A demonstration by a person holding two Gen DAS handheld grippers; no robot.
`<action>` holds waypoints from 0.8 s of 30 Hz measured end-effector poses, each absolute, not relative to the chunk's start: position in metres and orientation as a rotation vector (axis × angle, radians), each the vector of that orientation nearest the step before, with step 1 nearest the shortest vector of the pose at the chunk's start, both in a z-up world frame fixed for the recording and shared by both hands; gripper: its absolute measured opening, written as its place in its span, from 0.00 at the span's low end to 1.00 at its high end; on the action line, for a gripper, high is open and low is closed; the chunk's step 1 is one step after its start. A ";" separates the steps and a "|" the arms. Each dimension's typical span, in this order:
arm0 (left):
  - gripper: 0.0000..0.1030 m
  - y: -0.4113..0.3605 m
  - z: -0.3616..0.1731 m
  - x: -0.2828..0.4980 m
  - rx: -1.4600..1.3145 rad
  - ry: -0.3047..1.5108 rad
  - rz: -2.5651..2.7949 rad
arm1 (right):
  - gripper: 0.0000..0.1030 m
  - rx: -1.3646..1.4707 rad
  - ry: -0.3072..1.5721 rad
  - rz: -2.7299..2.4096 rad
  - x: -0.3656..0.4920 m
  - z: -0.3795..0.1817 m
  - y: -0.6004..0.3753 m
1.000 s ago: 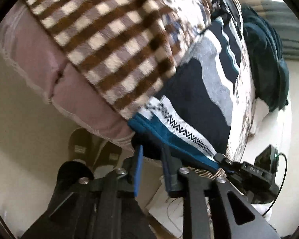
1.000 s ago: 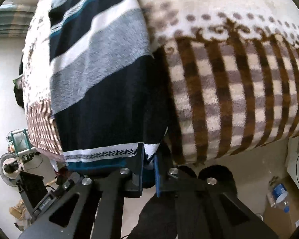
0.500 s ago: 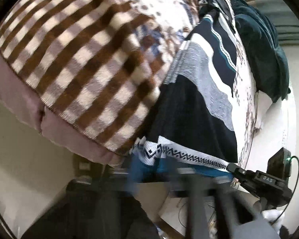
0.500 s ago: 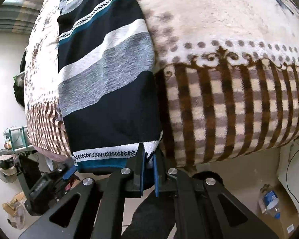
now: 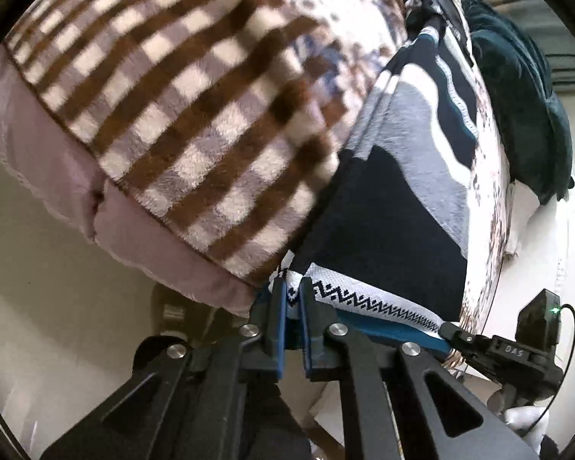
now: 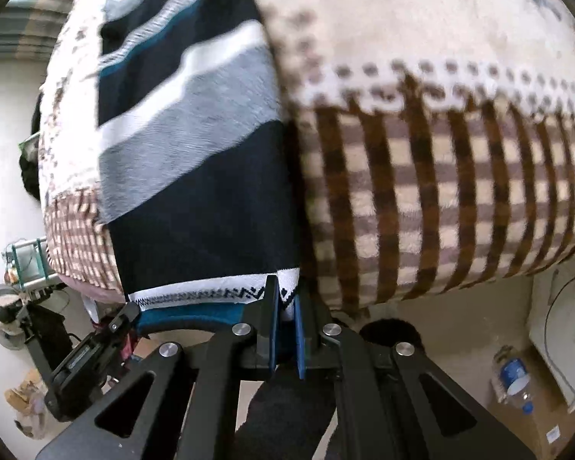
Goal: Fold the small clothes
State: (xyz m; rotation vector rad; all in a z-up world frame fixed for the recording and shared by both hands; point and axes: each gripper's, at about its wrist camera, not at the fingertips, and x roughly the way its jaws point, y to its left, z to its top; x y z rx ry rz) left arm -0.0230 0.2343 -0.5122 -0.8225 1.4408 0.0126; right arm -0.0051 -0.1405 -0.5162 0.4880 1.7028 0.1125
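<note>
Both grippers, left gripper (image 5: 293, 287) and right gripper (image 6: 285, 291), pinch the striped garment (image 5: 387, 222)'s hem.

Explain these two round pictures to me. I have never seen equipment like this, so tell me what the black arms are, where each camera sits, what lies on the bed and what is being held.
There is no robot here. A person holds a two-finger tool in each hand, and a wide-angle camera on each tool looks forward along its fingers, hence the round, bent pictures.

One picture comes from the left gripper, the other from the right gripper. The black bars at the bottom are each tool's own fingers.

On the bed lies a fleecy checked blanket. Spread over it is a striped garment in navy, grey and white, with a zigzag hem.

Both grippers are shut on that hem, one at each end of it. Each camera also catches the other tool at the far hem corner.
</note>
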 end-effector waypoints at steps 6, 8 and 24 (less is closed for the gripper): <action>0.56 0.241 -0.503 -0.015 -0.833 1.426 -0.055 | 0.30 0.459 1.723 0.118 -0.004 -0.522 -0.147; 0.67 0.247 -0.505 -0.011 -0.827 1.394 -0.060 | 0.49 0.512 1.683 0.132 -0.006 -0.517 -0.155; 0.15 0.205 -0.528 0.004 -0.796 1.428 -0.206 | 0.51 0.816 1.688 0.321 -0.013 -0.594 -0.202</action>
